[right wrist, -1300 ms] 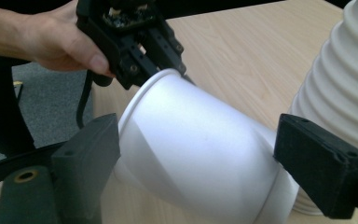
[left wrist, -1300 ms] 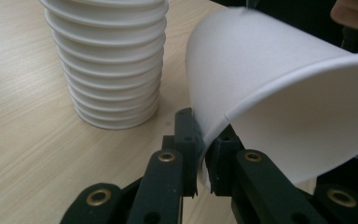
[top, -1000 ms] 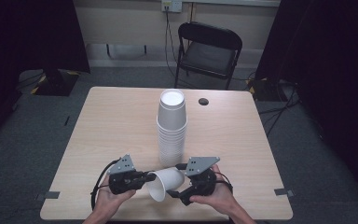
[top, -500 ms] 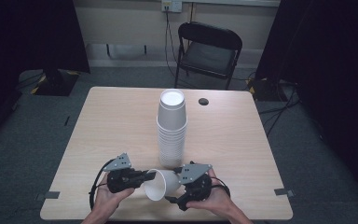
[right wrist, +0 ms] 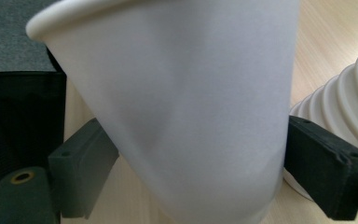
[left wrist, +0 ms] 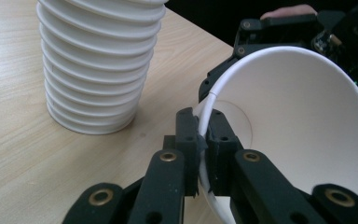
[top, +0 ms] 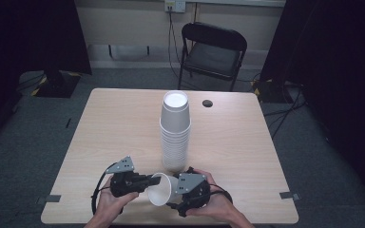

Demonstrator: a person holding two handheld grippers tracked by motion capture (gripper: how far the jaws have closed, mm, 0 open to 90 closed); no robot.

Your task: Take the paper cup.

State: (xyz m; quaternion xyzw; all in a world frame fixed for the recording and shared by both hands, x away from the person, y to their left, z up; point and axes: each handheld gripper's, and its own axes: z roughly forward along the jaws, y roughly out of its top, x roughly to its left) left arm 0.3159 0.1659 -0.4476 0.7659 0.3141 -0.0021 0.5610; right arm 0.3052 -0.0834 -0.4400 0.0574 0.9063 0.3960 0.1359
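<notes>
At the near edge of the table [top: 100,123] I hold a white paper cup [top: 160,189] on its side between my two tools, its open mouth tilted toward me and to the left. My left gripper [top: 148,180] is pinched tight on the rim of the cup: in the left gripper view one jaw sits inside the mouth and the other outside, with the thin wall clamped between them [left wrist: 204,149]. My right gripper [top: 175,195] comes at the cup from the right, around its narrower bottom end. In the right gripper view [right wrist: 191,154] its jaws stand wide on either side of the cup's body [right wrist: 177,102]; they have just been closing a little, and the left pad touches the wall, while I cannot tell whether the right one presses.

Just beyond the cup, touching nothing I hold, stands the tall stack of cups [top: 175,128], upside down near the table's middle. Farther off, right of the stack's top, a small dark disc [top: 207,103] sits in the tabletop. Beyond the far edge stands a black folding chair [top: 211,52].
</notes>
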